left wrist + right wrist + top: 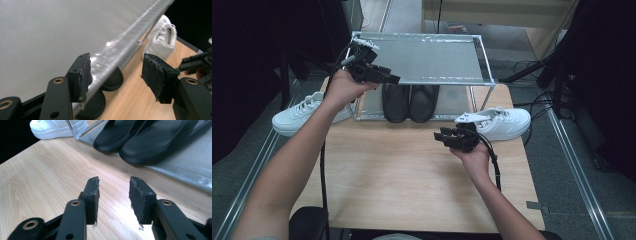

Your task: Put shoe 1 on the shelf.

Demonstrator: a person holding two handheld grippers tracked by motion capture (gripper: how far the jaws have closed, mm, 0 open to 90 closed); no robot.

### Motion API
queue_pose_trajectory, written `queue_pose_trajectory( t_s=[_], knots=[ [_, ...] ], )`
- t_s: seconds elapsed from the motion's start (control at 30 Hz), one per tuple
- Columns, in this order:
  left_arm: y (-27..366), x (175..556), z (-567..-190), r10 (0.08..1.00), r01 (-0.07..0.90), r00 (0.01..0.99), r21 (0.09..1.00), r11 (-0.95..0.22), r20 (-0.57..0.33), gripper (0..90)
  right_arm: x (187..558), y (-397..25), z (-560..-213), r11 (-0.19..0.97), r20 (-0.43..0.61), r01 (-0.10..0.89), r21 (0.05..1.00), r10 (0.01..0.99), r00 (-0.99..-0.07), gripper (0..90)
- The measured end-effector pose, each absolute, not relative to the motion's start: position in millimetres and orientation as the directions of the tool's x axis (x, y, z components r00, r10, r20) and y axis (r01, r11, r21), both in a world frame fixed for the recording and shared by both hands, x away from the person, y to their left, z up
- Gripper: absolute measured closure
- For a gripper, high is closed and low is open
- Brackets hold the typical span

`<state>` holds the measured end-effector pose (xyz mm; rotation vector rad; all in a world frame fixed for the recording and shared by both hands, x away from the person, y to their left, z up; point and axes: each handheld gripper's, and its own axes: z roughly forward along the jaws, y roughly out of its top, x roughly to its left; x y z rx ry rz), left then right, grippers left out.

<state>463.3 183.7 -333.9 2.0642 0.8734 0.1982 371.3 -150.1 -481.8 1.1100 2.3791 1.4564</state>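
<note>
**Shoe rack tidy-up: both grippers empty, white sneakers waiting**

The left gripper (387,78) is hovering at the rack's (484,60) top shelf near the tabletop's (412,180) far left corner, fingers (83,75) gaping wide, holding nothing. The right gripper (443,136) is sitting just beside the right white sneaker (507,121) by the right edge, fingers about half open, also empty. I'd be swinging the right one round to pinch that sneaker's collar, not the laces. The black shoes (409,102) are already filling the lower shelf. The left white sneaker (299,115) is hanging off the left edge, its heel tucked behind the forearm, and the black pair's heels are sitting under the top shelf.
</note>
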Motion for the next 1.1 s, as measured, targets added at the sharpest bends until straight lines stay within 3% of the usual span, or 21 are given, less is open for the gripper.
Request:
queue_pose_trajectory(
  t_s=[0.2, 0.57, 0.77, 1.1],
  knots=[
    [184, 437, -333, 0.604, 0.497, 0.771, 0.785, -0.371, -0.203, 36.8, 357, -166, -483, 0.244, 0.274, 0.521, 0.818, 0.631, -0.726, 53.3],
    [189, 406, -354, 0.641, 0.490, 0.755, 0.770, -0.408, -0.141, 36.7, 346, -181, -477, 0.243, 0.263, 0.508, 0.826, 0.632, -0.729, 50.4],
    [194, 391, -374, 0.609, 0.500, 0.769, 0.778, -0.381, -0.196, 35.4, 349, -184, -478, 0.240, 0.269, 0.511, 0.825, 0.629, -0.729, 50.0],
    [212, 381, -399, 0.640, 0.548, 0.728, 0.771, -0.325, -0.248, 35.9, 355, -181, -481, 0.263, 0.258, 0.511, 0.818, 0.627, -0.735, 49.8]
  ],
)
